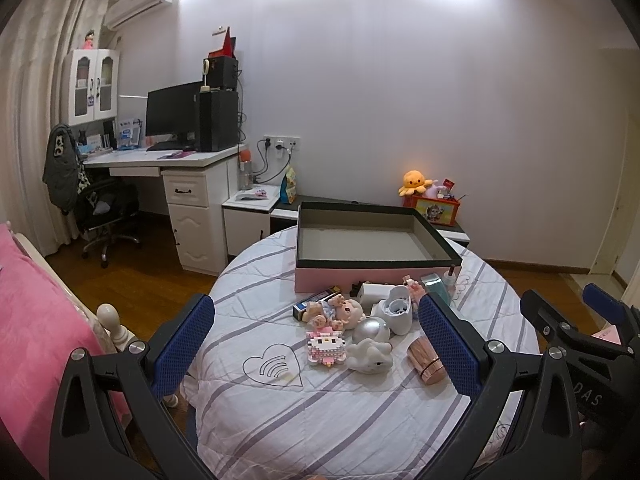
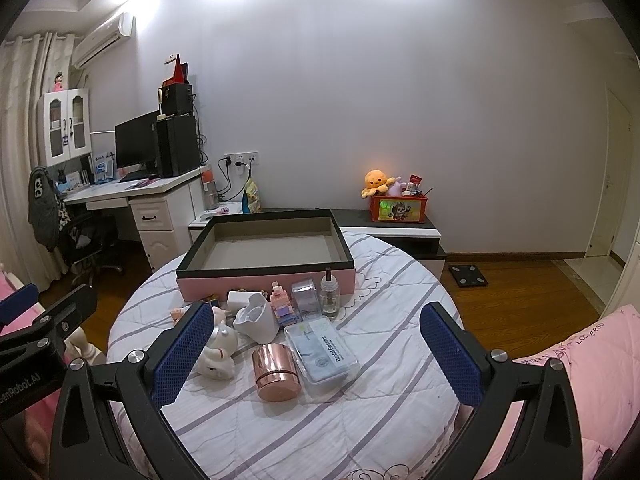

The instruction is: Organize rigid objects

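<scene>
Left wrist view takes in a round table (image 1: 248, 420) under a white quilted cloth with grey stripes. At its far side sits a wide, shallow box (image 1: 372, 248) with pink walls and a dark rim, nothing inside it. The things to sort lie in a loose cluster just in front of the box: a white cup-shaped holder (image 1: 394, 310) on its side, a clear floss case (image 2: 322, 350) with a blue label, a white unicorn figure (image 1: 368, 354), a doll (image 1: 344, 312) lying flat, a pink brick-built cat (image 1: 326, 347), a copper-coloured cylinder (image 2: 276, 372) tipped over, and a small glass bottle (image 2: 330, 294) standing upright against the box wall. Left gripper (image 1: 316, 344) hovers above the near edge of the cluster, fingers wide apart, gripping nothing. Right gripper (image 2: 316, 354) is likewise spread wide over the cylinder and floss case, touching neither.
</scene>
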### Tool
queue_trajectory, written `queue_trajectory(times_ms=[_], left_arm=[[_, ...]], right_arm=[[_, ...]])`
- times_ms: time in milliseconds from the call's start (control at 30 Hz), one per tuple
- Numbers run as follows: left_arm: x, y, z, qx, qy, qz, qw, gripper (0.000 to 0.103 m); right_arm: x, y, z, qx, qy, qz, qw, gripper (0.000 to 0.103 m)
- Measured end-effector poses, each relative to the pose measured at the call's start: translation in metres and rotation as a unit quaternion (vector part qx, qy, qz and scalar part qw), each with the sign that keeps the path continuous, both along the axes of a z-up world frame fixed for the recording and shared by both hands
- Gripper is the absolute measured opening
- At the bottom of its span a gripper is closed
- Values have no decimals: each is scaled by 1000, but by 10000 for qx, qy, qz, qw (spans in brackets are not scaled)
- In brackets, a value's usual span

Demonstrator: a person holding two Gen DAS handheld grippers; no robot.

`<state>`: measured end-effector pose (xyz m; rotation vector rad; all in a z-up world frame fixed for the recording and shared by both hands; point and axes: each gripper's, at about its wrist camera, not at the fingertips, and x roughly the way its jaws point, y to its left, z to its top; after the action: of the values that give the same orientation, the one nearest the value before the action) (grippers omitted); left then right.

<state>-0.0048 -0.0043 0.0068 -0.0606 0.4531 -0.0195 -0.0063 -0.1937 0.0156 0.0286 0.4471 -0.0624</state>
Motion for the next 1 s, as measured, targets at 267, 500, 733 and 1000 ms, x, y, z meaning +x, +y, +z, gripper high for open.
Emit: queue_trajectory(times_ms=[267, 500, 733, 1000], left_arm=[[-2, 0, -2, -27, 8, -23, 10000, 103], [-1, 3, -10, -94, 50, -58, 9999, 103], [14, 10, -37, -162, 353, 26, 9992, 103], [43, 6, -88, -267, 993, -7, 9947, 103]], right_arm=[[0, 0, -1, -6, 11, 0, 10000, 103], [4, -5, -7, -35, 57, 48, 10000, 103], [21, -26, -27, 56, 364, -63, 9993, 103], [46, -34, -71, 123, 1029, 116, 9946, 103]])
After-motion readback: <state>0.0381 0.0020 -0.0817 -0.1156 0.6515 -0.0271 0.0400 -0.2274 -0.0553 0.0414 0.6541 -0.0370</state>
